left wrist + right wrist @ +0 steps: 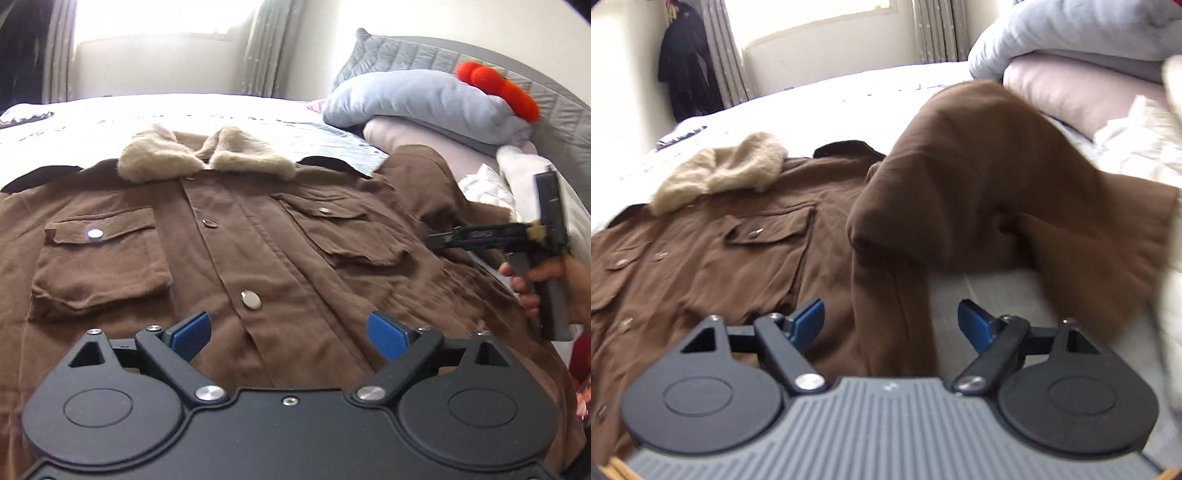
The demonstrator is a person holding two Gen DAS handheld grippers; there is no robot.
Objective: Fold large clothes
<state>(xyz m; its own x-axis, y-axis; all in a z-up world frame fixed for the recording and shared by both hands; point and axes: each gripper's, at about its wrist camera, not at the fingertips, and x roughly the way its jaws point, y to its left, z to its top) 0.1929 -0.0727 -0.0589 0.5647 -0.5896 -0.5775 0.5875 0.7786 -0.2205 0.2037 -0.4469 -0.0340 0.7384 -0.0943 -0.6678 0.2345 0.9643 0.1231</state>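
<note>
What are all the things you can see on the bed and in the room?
jacket: one, brown, spread front up on the bed, one sleeve bunched up
furry collar: one, beige, top of jacket
bed: one, white cover
folded blankets: stack, blue over pink, by the headboard
fluffy thing: one, orange-red, on the blankets
curtains: grey, beside the window
dark clothes: hanging in the corner
left tool: open
right tool: open
hand: one, holding the right tool

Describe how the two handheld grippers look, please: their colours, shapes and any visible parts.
The left gripper has blue pads on black fingers, linked by silver pivot bolts to a black body with two round discs. The right gripper has the same blue pads, black arms and discs, but a grey ribbed plate in the middle. Seen from the side, it has a dark pistol-like handle. No sleeve shows.
</note>
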